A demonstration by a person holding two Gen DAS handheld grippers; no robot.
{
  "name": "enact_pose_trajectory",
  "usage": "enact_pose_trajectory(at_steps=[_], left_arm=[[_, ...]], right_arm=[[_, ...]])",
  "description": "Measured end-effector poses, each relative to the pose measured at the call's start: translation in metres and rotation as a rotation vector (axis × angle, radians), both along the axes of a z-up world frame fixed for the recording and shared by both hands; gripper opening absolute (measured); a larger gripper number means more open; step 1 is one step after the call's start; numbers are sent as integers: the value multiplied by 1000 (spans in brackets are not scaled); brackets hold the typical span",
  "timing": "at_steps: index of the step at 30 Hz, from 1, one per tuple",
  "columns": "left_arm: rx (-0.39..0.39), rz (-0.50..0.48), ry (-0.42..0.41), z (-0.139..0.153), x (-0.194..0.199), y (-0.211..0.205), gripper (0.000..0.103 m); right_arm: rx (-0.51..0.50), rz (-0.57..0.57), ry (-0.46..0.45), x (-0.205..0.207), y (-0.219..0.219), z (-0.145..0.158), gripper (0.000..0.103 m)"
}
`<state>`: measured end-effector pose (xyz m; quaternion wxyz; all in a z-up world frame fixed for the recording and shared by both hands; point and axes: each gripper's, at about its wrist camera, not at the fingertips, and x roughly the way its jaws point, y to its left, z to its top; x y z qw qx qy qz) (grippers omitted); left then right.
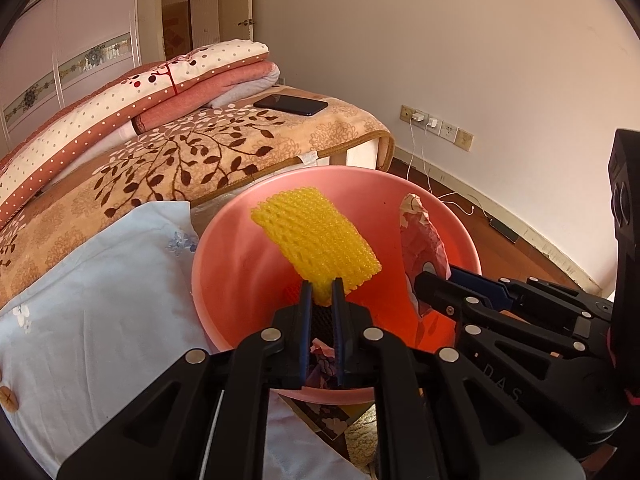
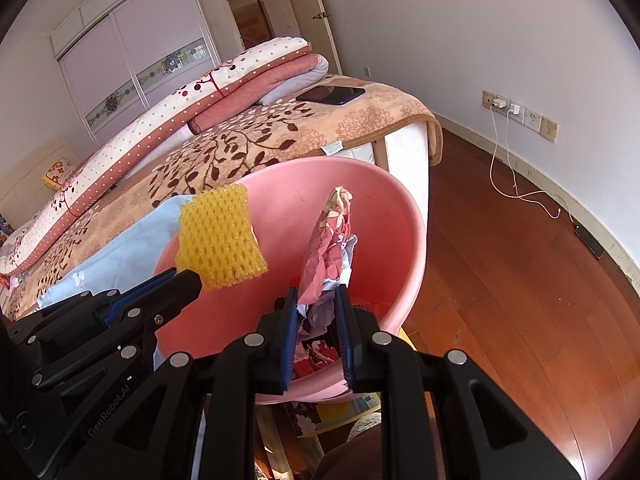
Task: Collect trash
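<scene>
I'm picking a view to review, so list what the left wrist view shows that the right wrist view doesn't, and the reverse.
Only the left wrist view: a wooden button on the pale blue cloth.

Only the right wrist view: a yellow cushion far up the bed and a wide stretch of wooden floor.

Both: the pink basin, the yellow foam net in the left gripper, the crumpled red paper in the right gripper, and the phone.
</scene>
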<state>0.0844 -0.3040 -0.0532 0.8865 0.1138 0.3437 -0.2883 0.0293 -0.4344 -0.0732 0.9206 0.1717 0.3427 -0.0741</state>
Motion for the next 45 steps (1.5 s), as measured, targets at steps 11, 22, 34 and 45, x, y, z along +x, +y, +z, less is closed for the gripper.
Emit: enact_pose_trajectory(at_steps=[11,22,34,45], left_arm=[[-14,9,18,0,0,3,24],[-39,32,13,8,-2,12,24],[-73,53,3,18,-11,23,24],[-114,73,-23,30,-19,33,24]], right_arm=[[-8,-2,-6,1,-2,0,23],[-19,-2,-17,-2,3,6,35],[-28,4,-41,-16,13,16,42],[-35,10,-70,-29,21,25,43]])
